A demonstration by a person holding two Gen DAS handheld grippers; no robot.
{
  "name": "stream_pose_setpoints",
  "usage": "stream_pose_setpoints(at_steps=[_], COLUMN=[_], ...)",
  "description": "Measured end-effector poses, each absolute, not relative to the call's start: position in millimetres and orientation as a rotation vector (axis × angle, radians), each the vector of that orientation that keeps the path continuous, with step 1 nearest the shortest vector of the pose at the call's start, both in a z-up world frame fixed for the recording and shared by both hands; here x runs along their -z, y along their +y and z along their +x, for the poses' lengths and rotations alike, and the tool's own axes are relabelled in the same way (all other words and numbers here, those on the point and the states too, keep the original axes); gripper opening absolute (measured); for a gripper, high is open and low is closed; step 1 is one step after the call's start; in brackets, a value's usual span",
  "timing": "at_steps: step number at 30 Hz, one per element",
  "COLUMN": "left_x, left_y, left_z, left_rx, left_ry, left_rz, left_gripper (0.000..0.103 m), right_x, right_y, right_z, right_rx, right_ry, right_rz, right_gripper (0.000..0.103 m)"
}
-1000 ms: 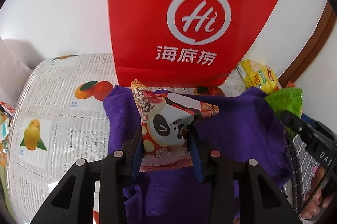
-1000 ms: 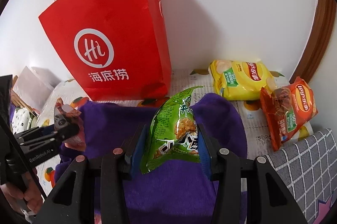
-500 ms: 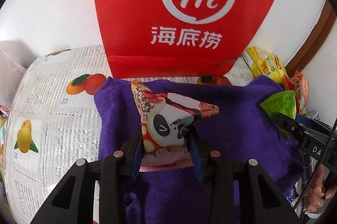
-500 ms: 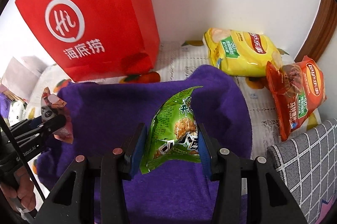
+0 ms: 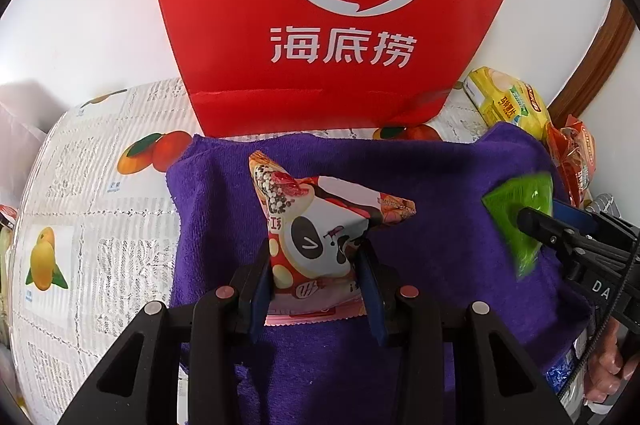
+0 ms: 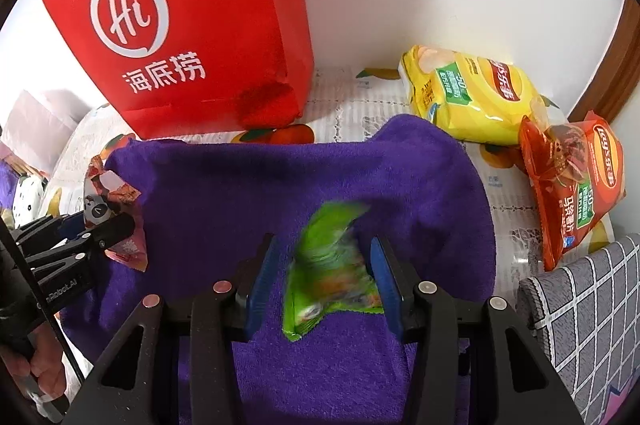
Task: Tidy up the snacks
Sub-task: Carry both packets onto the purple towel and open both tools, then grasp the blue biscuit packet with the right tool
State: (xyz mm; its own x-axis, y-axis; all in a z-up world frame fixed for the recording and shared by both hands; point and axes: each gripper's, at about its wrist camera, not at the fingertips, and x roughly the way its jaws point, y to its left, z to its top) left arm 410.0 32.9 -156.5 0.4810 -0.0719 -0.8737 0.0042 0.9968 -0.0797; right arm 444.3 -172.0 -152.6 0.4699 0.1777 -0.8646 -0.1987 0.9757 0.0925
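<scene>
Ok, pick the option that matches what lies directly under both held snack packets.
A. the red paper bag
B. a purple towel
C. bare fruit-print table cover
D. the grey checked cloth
B: the panda-print packet in the left tongs and the green packet between the fingers of the right tongs both hang over the purple towel, which is spread on the fruit-print table cover.

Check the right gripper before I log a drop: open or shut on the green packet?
Open: the right gripper has just been opening; the blurred green packet sits between its jaws, gap at the left pad.
</scene>
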Motion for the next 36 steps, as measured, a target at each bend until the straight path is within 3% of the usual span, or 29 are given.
stream_pose_setpoints(at_steps=[4,11,13,15,24,36], left_x=[158.9,159.0,158.5,156.2,125.6,83.3], left_y=[32.1,30.7,31.1,28.9,26.6,27.1], left_z=[412.6,413.1,413.3,412.4,400.8,378.4], left_rx=[0.050,0.066,0.070,0.074,0.062,0.130], left_ry=[1.075,1.075,1.080,1.078,1.011,0.932], left_rz=[-0.081,-0.088,-0.094,-0.076,-0.054,-0.088], left_gripper=[0.038,0.038,0.046,0.064,0.081,0.083], right_x=[146.3,123.9,117.2,110.7,98.2,133.3], right_y=[-170.1,-171.2,-173.6,-177.2,-200.3,-230.8], right_z=[443.3,435.1,432.6,429.2,373.5,293.3], right_rx=[-0.242,-0.261,-0.253,-0.240,-0.178,-0.100], right_ry=[1.040,0.985,0.972,0.966,0.973,1.056], right_rz=[-0.017,0.002,0.010,0.023,0.039,0.057], right_gripper=[0.062,0.062,0.062,0.062,0.062,0.066])
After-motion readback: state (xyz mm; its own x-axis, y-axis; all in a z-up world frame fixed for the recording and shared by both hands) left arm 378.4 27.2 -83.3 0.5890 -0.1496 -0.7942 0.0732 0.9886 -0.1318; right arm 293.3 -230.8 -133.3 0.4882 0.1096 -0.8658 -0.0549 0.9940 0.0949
